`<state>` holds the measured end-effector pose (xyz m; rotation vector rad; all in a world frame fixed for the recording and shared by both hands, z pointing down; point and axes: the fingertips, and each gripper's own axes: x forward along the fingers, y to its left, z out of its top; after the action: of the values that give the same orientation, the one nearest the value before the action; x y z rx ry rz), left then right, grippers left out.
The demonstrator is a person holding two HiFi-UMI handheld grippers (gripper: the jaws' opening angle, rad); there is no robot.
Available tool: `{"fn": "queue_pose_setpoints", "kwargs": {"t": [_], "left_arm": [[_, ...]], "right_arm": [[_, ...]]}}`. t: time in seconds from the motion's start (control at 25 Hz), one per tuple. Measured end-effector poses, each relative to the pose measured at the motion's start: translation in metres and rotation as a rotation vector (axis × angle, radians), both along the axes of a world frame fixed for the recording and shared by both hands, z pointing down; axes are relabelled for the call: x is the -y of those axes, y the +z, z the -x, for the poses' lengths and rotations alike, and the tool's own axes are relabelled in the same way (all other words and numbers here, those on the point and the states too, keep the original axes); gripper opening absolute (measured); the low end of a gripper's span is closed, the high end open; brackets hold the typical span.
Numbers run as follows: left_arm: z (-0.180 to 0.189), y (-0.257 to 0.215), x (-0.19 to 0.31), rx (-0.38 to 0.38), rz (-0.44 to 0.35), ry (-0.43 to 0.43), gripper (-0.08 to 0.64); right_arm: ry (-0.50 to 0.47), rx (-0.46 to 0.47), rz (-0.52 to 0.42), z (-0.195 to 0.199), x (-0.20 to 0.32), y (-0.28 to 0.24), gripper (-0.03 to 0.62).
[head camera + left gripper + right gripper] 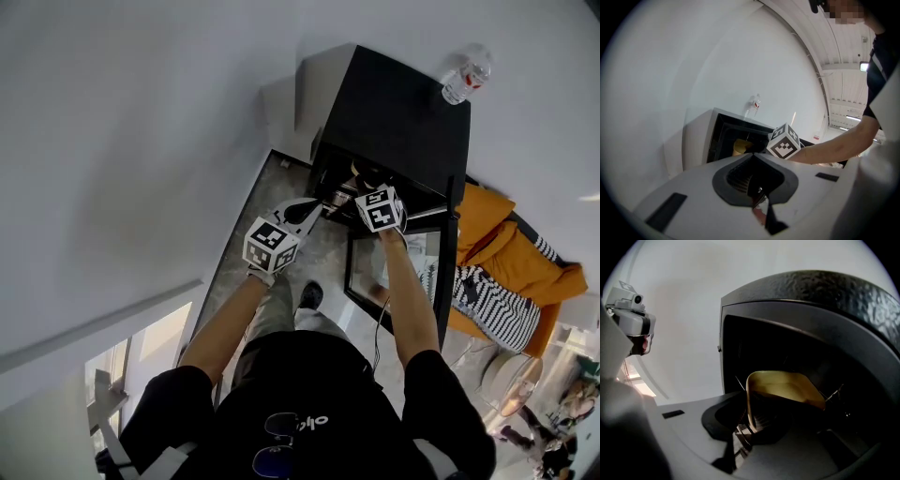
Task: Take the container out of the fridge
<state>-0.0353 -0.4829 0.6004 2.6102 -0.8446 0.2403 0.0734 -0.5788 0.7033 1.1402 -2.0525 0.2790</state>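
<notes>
Centre frame, the container is clamped inside the fridge by the right gripper; the left gripper is closed, empty. Withdrawal is likely needed next.

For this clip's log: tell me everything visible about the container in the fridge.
The container is a pale yellow, open-topped tub with thin walls and rounded corners, plastic by its look. No contents show. It sits tilted inside the open cavity of the black fridge, not yet out of it. The right gripper has its fingers closed on the container's near wall.
</notes>
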Motion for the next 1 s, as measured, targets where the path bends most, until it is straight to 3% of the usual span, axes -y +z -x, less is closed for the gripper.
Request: {"fn": "queue_pose_setpoints", "kwargs": {"t": [1.0], "left_arm": [[0.002,-0.008,-0.013,-0.010,-0.016,-0.013,0.008]], "right_arm": [[0.006,0.022,-0.036,0.006,-0.038,-0.018,0.025]]}}
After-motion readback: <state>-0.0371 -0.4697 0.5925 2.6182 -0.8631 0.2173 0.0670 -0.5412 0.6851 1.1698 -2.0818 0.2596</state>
